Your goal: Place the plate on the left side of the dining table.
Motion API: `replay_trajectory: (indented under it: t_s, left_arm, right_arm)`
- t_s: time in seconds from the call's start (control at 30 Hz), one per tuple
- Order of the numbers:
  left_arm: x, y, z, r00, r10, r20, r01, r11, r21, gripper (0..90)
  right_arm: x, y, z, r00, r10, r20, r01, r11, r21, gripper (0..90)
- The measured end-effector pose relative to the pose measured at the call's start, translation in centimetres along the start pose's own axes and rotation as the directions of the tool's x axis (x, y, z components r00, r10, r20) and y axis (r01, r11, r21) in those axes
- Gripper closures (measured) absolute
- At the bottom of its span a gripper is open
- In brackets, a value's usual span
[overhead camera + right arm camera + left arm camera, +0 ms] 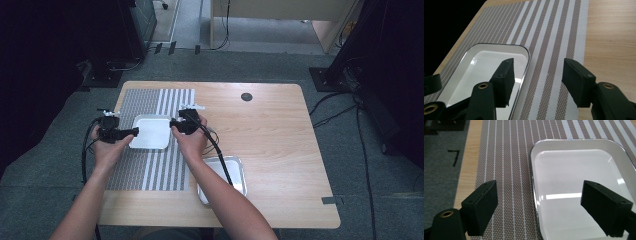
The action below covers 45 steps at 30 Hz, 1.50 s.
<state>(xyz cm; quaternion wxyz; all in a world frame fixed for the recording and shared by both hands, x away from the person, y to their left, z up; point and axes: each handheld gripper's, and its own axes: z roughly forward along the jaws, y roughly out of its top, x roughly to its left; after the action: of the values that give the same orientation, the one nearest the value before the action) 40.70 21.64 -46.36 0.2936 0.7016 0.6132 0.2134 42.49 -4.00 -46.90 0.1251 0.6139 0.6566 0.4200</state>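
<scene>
1. Grey carpet, trailing cables and dark equipment surrounded a pale wooden worktop [270, 135] with a small round dark fitting [246, 96] set near its far edge.
2. On the worktop's left part lay a woven grey placemat with white stripes [150, 170], and on it rested a shallow white rectangular tray with rounded corners and a thin metal rim [150, 131], empty and flat.
3. The left gripper [134, 131] stood at the tray's left edge with its jaws spread apart and nothing between them but the rim; in the left gripper view [539, 202] one jaw hung over the mat and the other over the tray's floor.
4. The right gripper [173, 125] mirrored it at the right edge, likewise open and holding nothing, straddling the rim in the right gripper view [537, 75].
5. That matched placement suggested the person meant to clamp both opposite edges so the tray could be lifted level, though neither side was yet pinched.
6. A second, similar metal-rimmed tray [239, 170] sat near the front edge, partly under the right forearm.
7. No brand, label or readable writing appeared anywhere.
</scene>
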Motion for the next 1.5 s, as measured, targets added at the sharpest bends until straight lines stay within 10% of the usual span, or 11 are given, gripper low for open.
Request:
replay_trajectory:
  t_s: [0.23, 1.5]
  left_arm:
    - [-0.8, -0.8, -1.1, 0.9997, 0.004, 0.024, -0.004, 0.9999, -0.016, 13.4]
    - [-5.2, -5.6, -6.6, 0.9881, 0.014, 0.153, 0.007, 0.9909, -0.135, 11.4]
  right_arm:
    - [-1.5, 0.1, -2.4, 0.9976, -0.069, -0.009, 0.069, 0.998, 0.01, 28.6]
    - [-9.3, -2.8, -13.2, 0.983, -0.176, 0.052, 0.18, 0.979, -0.097, 26.8]
